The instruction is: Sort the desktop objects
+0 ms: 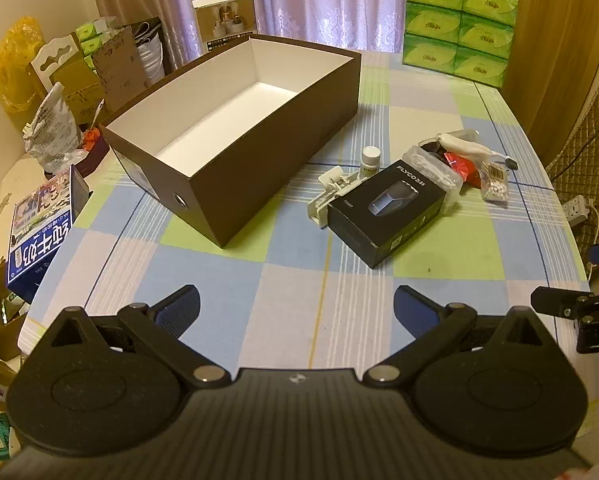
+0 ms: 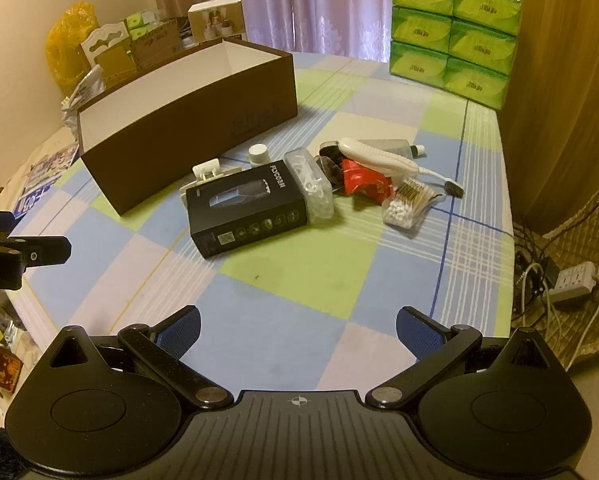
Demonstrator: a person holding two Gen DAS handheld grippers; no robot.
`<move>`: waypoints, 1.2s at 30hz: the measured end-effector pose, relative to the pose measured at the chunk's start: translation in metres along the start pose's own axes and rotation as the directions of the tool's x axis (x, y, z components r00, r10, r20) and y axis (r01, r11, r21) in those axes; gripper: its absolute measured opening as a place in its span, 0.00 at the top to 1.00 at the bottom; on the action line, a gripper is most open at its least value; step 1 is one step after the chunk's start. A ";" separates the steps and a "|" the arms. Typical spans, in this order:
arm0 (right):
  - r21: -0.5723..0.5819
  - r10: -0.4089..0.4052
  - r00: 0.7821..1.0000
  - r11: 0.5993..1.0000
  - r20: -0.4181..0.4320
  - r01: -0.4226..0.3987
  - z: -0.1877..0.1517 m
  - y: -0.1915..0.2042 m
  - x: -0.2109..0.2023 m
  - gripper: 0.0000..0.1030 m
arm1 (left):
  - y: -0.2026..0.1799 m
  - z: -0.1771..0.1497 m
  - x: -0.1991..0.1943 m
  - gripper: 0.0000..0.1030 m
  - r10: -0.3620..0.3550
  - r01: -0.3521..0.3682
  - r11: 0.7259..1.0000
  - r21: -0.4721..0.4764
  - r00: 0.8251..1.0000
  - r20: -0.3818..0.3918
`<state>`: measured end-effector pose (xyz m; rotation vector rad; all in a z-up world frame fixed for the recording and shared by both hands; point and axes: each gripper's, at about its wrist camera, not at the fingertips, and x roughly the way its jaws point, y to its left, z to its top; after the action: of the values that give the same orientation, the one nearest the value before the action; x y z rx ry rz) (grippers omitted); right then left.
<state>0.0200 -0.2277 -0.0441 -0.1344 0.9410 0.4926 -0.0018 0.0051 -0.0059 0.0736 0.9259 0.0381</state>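
Observation:
An empty brown box [image 1: 275, 152] [image 2: 187, 136] with a white inside stands open on the checked tablecloth. To its right lies a pile: a black shaver box [image 1: 387, 216] [image 2: 251, 208], a white clip [image 1: 331, 190] [image 2: 205, 172], a small white bottle [image 1: 369, 160] [image 2: 258, 154], a clear bag [image 2: 311, 184], a red packet [image 2: 363, 182], a white handled tool [image 2: 379, 156] and a cotton swab bag [image 1: 495, 180] [image 2: 407, 204]. My left gripper [image 1: 297, 308] and right gripper [image 2: 297, 330] hover open and empty over the table's near edge, well short of the pile.
A stack of green tissue packs [image 1: 459, 24] [image 2: 455, 36] stands at the far right of the table. Cartons, a yellow bag [image 1: 13, 68] and a blue milk carton [image 1: 39, 240] crowd the left side. A power strip [image 2: 575, 280] with cables lies on the floor at right.

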 end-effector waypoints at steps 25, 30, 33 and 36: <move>0.007 0.003 1.000 1.000 -0.005 -0.003 -0.004 0.004 -0.001 0.02 | 0.003 -0.005 0.004 0.01 -0.007 0.007 1.000 -0.012 1.000 -0.019; 0.006 0.004 1.000 1.000 -0.005 -0.004 -0.004 0.004 -0.001 0.02 | 0.003 -0.005 0.004 0.01 -0.005 0.005 1.000 -0.015 1.000 -0.020; 0.006 0.005 1.000 1.000 -0.004 -0.005 -0.005 0.004 -0.002 0.02 | 0.003 -0.005 0.004 0.01 -0.005 0.005 1.000 -0.017 1.000 -0.022; 0.006 0.004 1.000 1.000 -0.005 -0.004 -0.005 0.004 -0.002 0.02 | 0.002 -0.006 0.005 0.01 -0.006 0.005 1.000 -0.019 1.000 -0.024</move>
<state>0.0140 -0.2264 -0.0453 -0.1287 0.9474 0.4938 -0.0032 0.0073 -0.0131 0.0527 0.9499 0.0427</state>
